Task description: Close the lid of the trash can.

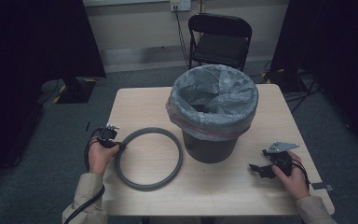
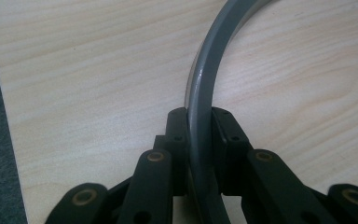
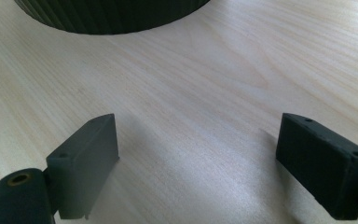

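A grey plastic ring (image 1: 148, 131) lies flat on the wooden table (image 1: 223, 186), left of a dark waste bin (image 1: 209, 145) lined with a grey bag (image 1: 214, 93). My left gripper (image 1: 116, 145) is at the ring's left side, held by a hand at the table's left edge. In the left gripper view the black jaws of this gripper (image 2: 200, 122) press on both sides of the ring's band (image 2: 206, 70). My right gripper (image 1: 260, 169) rests low over the table to the right of the bin. Its jaws (image 3: 200, 140) stand wide apart with bare wood between them.
The bin's ribbed dark base (image 3: 112, 14) stands a short way ahead of the right gripper. A black folding chair (image 1: 220, 39) stands beyond the table's far edge. Cables lie on the grey carpet (image 1: 331, 121) at the right.
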Tool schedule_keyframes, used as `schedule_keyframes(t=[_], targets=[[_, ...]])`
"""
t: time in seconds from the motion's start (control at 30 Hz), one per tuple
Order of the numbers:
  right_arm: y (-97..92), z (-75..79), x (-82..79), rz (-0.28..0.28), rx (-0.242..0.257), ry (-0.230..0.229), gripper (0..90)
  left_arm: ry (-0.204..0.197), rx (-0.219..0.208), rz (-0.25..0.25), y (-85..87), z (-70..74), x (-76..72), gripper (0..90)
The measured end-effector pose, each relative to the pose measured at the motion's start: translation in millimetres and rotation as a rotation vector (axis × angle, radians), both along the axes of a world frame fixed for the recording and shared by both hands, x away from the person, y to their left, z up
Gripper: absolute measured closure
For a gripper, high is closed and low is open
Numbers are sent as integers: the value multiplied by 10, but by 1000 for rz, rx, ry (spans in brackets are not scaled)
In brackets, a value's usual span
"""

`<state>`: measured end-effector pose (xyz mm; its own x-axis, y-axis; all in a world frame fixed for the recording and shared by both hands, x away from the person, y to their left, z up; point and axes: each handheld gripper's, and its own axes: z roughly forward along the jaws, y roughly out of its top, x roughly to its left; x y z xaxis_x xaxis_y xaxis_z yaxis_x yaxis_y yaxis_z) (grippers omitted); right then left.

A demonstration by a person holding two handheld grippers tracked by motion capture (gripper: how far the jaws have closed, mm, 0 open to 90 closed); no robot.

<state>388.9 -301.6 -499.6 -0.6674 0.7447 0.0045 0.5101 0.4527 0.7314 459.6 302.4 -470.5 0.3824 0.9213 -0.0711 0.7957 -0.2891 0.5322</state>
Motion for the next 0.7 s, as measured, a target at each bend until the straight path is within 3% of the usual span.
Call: schedule_keyframes(t=[0.27,0.43,0.7], targets=[[0,0,0,0,0,0,117,33,-24,-6,1,172,-17,784],[-1,0,0,0,0,0,117,29,-53,-18,29,339,-20,784],[-2,0,1,0,1,0,117,18,-57,-21,154,627,-43,784]])
